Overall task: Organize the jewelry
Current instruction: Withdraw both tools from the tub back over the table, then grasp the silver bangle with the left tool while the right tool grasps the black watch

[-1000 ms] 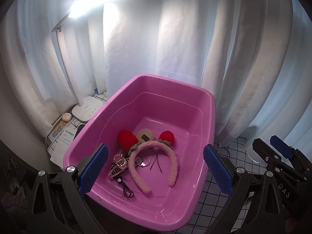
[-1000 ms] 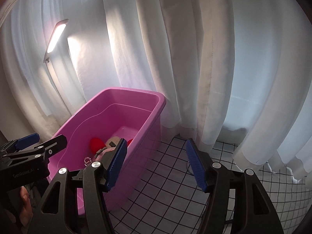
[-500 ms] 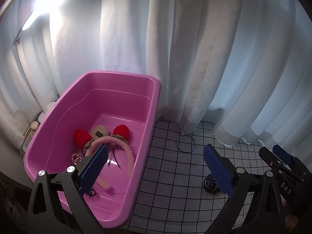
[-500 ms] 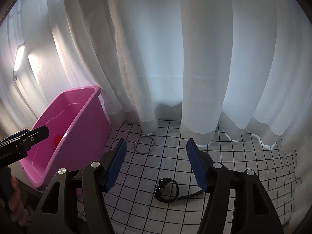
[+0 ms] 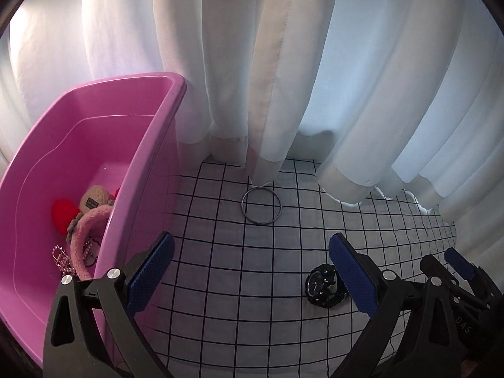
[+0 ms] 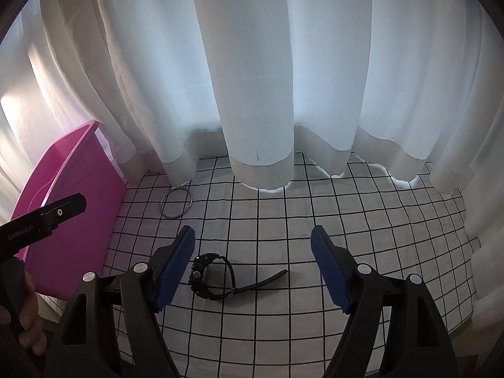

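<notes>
Both the left gripper and right gripper hang empty with jaws wide apart, so the step looks like collecting the black watch lying near on the grid cloth; the metal bangle lies farther off, right of the pink bin.

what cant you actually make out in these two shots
- Black wristwatch, left wrist view: strap hidden behind the left gripper's blue finger pad.
- Pink plastic tub, right wrist view: contents hidden by its wall.
- Fuzzy pink headband, left wrist view: far half behind the tub rim.
- Watch dial: too small to read.
</notes>
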The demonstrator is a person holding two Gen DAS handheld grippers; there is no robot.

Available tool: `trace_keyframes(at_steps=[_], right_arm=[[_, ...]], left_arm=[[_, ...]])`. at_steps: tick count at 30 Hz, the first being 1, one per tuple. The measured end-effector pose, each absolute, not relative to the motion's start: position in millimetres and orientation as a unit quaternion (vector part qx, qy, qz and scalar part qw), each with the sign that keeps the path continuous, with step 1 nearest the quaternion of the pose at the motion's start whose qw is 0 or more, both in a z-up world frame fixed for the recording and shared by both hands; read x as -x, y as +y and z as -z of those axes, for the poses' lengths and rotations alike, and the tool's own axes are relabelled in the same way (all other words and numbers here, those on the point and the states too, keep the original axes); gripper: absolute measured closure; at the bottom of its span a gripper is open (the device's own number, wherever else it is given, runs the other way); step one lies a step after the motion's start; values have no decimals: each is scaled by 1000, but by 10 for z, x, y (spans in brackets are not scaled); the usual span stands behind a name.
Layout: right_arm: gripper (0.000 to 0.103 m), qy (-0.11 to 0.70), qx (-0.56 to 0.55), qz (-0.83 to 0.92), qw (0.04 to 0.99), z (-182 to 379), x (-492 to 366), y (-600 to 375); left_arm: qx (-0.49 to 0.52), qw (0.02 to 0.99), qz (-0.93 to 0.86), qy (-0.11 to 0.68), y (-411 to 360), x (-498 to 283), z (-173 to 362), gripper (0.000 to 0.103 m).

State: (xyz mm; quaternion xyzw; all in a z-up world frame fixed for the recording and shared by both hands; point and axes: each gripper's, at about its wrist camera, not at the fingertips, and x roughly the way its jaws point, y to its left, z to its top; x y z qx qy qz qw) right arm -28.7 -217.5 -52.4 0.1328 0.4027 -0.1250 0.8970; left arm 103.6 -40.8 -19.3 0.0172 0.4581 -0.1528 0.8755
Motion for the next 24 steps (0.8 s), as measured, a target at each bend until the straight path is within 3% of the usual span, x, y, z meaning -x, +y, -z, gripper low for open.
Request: trace_keyframes(at_steps=[5, 24], right_arm=[[30, 441, -134, 107, 881, 884, 179, -2183], [30, 513, -97, 103, 847, 1707, -163, -2079]], left_arm=[[-69, 879, 156, 446, -670, -1146, 354, 6], [-65, 850, 160, 497, -935, -1732, 1346, 6]])
